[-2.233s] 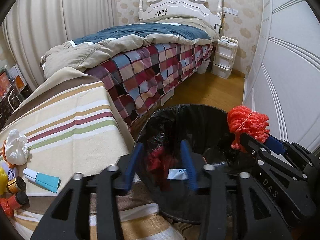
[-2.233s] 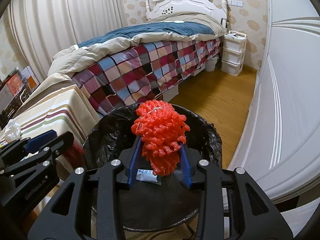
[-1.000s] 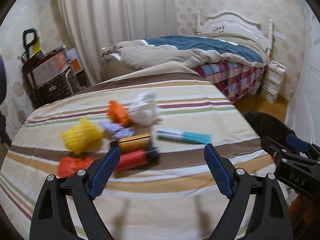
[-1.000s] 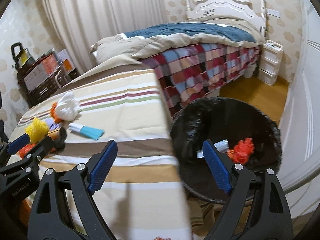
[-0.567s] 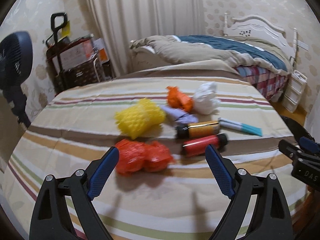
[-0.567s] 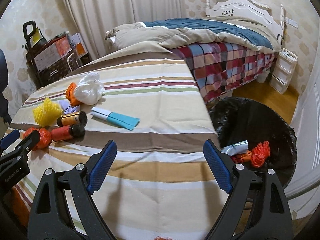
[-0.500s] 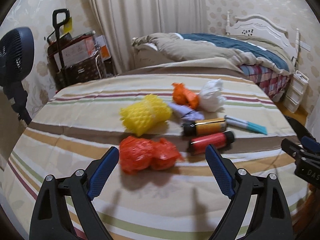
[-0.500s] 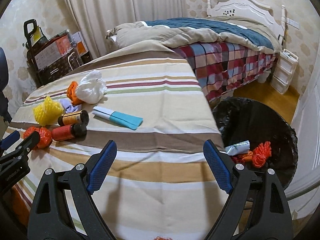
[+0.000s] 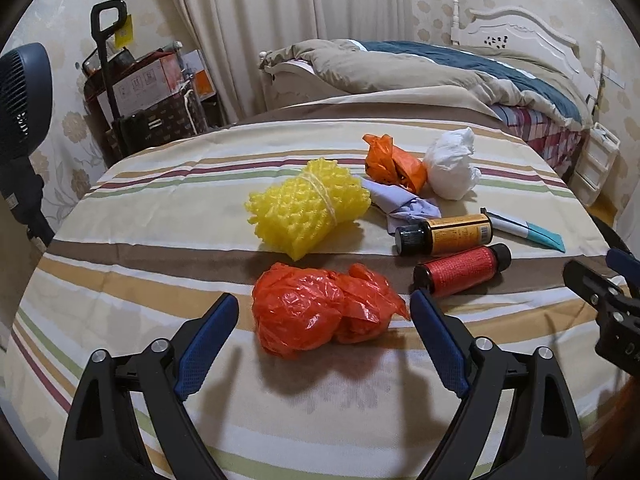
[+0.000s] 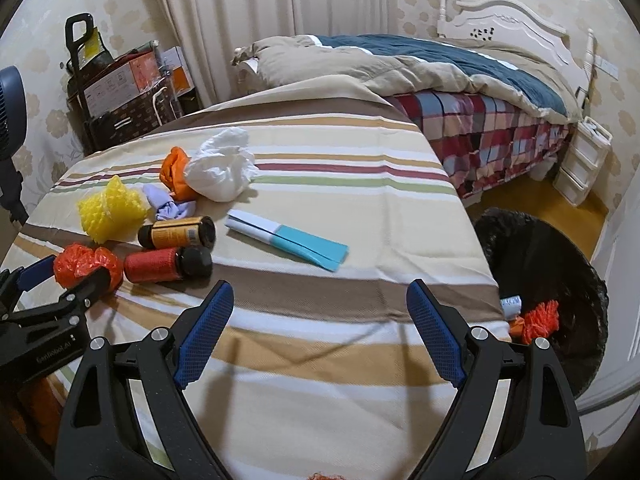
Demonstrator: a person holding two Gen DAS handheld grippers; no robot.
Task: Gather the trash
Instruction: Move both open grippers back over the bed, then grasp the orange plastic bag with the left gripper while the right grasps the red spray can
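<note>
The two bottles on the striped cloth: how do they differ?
The orange-labelled bottle has a smooth printed label with a barcode; the red bottle is wrapped in plain textured red. The orange-labelled bottle lies farther from the grippers, beside the lilac crumpled paper; the red bottle lies nearer, beside the red plastic bag. In the left wrist view their caps point opposite ways. Both lie on their sides, black-capped, close together.

Both wrist views angled down over the striped table (image 9: 160, 248), left nearer the litter, right perhaps further back, sharing table and bed (image 10: 460, 64)
</note>
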